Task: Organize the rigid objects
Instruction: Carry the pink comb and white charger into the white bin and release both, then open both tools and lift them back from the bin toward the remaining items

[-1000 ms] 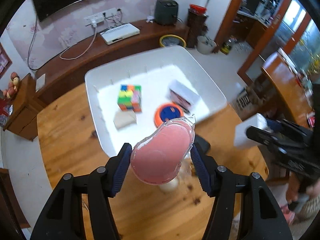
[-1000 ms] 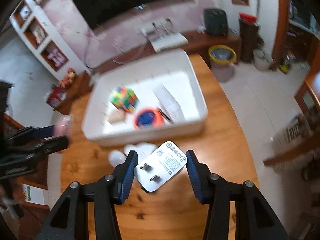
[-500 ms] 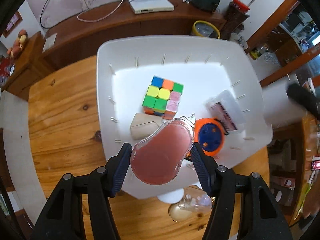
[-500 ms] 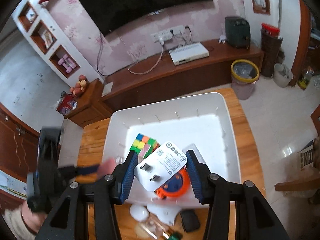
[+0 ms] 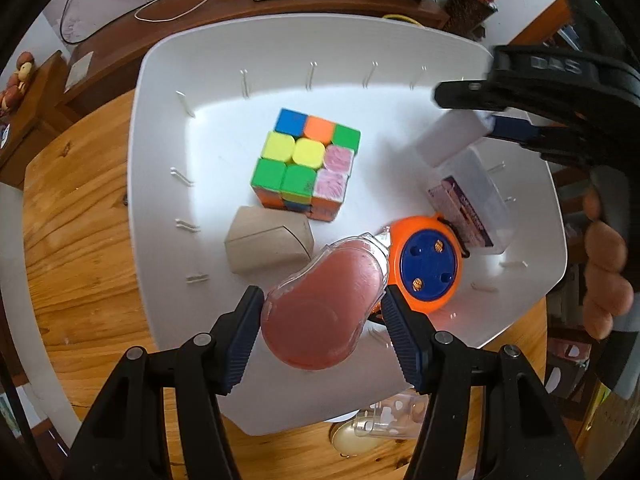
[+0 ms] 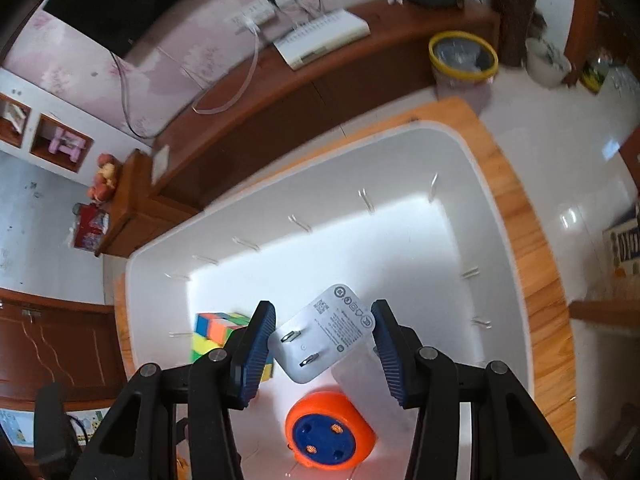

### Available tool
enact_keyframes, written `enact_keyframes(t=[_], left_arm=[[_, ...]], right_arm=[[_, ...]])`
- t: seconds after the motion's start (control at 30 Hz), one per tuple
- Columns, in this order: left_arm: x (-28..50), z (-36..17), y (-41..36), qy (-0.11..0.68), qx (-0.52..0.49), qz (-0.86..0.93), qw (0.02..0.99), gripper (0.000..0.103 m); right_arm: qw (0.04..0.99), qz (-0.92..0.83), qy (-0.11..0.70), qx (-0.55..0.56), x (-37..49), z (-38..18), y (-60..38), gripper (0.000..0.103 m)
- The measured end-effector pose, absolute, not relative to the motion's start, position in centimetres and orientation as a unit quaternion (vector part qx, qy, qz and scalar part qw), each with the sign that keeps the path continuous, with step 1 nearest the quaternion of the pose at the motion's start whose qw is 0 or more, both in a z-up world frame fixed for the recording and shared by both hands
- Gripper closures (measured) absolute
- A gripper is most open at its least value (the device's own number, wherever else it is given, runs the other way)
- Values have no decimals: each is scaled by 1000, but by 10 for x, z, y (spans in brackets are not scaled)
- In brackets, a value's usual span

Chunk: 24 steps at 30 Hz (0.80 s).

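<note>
Wooden table (image 5: 80, 248) under white bin (image 5: 160, 128)

Behind the wooden table (image 6: 532, 248): a dark sideboard (image 6: 320, 80) carrying a white router (image 6: 322, 38) and trailing white cable (image 6: 224, 92). Beside it, a yellow-rimmed bin (image 6: 462, 58) on the pale floor (image 6: 560, 160). Higher up, pink patterned wall (image 6: 180, 60) and black screen (image 6: 120, 0).

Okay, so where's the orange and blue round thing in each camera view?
Left wrist: orange and blue disc lies in the white bin, right of centre, beside the pink case held by the left gripper.
Right wrist: bottom centre, below the right gripper's white charger.
Shared landmark: puzzle cube.
</note>
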State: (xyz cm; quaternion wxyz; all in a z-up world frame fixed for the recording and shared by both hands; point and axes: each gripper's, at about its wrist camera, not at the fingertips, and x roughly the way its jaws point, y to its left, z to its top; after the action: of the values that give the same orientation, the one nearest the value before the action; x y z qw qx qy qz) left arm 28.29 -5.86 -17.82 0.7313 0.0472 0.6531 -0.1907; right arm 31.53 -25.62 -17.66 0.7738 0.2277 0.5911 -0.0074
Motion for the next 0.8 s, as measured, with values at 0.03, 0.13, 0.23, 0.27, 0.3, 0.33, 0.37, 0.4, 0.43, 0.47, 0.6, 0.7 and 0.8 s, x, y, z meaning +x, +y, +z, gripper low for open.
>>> enact_keyframes(t=[0.03,0.13,0.23,0.27,0.3,0.33,0.37,0.4,0.43,0.47,0.6,0.7,0.8], left_arm=[[283,-180,-60,653,50,-191,731,39],[284,-183,-61,654,50,-190,730,38],[287,-185,-59,655,40,-187,731,38],[288,-185,-57,656,38,-186,730,38],[289,-184,-56,657,36,-185,730,38],[290,-184,-56,656,34,-183,731,38],[290,-183,-56,655,33,-181,733,38],[290,-181,-55,653,31,-180,736,37],[289,-178,-55,648,27,-180,739,28],[288,-175,-55,644,26,-180,743,22],[282,-161,-55,628,27,-180,757,6],[276,-152,-55,620,31,-178,763,6],[266,-141,-54,608,41,-177,773,6]], right_arm=[[771,-8,596,225,316,-180,-255,53],[761,-13,612,214,322,-188,-248,49],[780,-1,589,212,319,-177,-242,32],[787,5,578,215,317,-173,-240,31],[793,13,568,220,316,-167,-240,31],[798,20,558,225,313,-160,-240,31],[802,25,549,232,312,-155,-242,31],[806,28,543,235,311,-151,-242,31],[812,28,533,236,306,-143,-244,31],[816,27,528,235,303,-139,-245,31],[833,32,504,224,287,-123,-248,31],[845,35,492,207,272,-115,-245,31],[854,40,482,189,254,-106,-240,31]])
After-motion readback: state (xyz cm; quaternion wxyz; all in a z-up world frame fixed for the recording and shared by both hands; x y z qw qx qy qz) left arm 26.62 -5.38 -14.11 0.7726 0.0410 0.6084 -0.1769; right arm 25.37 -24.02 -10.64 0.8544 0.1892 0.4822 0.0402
